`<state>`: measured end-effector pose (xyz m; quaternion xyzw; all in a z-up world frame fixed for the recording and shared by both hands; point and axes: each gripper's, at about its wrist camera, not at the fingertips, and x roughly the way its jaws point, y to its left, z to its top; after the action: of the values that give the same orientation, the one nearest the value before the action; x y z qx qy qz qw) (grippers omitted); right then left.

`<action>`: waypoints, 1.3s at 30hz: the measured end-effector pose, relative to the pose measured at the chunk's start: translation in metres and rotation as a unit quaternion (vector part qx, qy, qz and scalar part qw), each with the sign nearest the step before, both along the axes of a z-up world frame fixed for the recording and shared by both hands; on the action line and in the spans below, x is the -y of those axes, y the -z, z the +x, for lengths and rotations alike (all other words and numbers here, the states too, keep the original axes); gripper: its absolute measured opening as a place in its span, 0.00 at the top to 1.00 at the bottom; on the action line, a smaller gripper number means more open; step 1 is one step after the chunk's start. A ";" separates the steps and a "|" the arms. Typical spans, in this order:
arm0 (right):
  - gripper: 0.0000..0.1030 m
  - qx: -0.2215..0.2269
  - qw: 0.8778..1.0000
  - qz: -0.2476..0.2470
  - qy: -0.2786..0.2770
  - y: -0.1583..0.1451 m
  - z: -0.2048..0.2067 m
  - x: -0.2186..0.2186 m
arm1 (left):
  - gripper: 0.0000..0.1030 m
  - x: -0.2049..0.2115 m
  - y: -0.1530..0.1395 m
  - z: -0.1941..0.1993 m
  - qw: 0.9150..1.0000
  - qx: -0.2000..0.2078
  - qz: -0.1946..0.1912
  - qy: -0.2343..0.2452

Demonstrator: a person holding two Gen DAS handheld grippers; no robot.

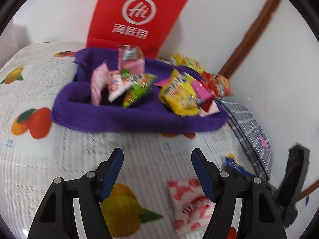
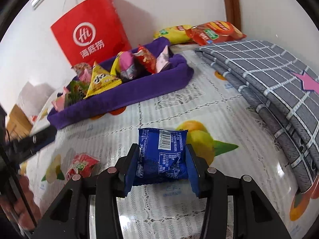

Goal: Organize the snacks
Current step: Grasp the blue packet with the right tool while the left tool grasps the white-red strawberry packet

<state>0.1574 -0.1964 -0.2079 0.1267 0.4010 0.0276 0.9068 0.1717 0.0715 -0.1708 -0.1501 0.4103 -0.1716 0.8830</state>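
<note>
A purple fabric tray (image 1: 119, 119) (image 2: 139, 93) holds several snack packets, pink, green, yellow and red. My left gripper (image 1: 157, 155) is open and empty above the tablecloth, short of the tray. A red-and-white snack packet (image 1: 189, 199) lies just under its right finger; it also shows in the right wrist view (image 2: 81, 165). My right gripper (image 2: 162, 149) is shut on a blue snack packet (image 2: 162, 155), held above the table in front of the tray. The blue packet's edge shows in the left wrist view (image 1: 235, 165).
A red paper bag (image 1: 139, 16) (image 2: 89, 29) stands against the wall behind the tray. A folded grey checked cloth (image 2: 269, 79) (image 1: 251, 127) lies on the right. Yellow (image 2: 175, 32) and red (image 2: 215, 31) chip bags lie behind it. The fruit-print tablecloth (image 2: 199, 103) covers the table.
</note>
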 end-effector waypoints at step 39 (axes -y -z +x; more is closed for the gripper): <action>0.55 0.043 0.997 0.063 0.016 -0.005 -0.013 0.019 | 0.47 0.073 0.019 -0.032 0.987 -0.011 0.159 -0.005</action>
<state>0.1447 -0.2151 -0.2026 0.1884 0.3570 0.0439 0.9138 0.1401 -0.0018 -0.1898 -0.0118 0.4417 -0.0975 0.8918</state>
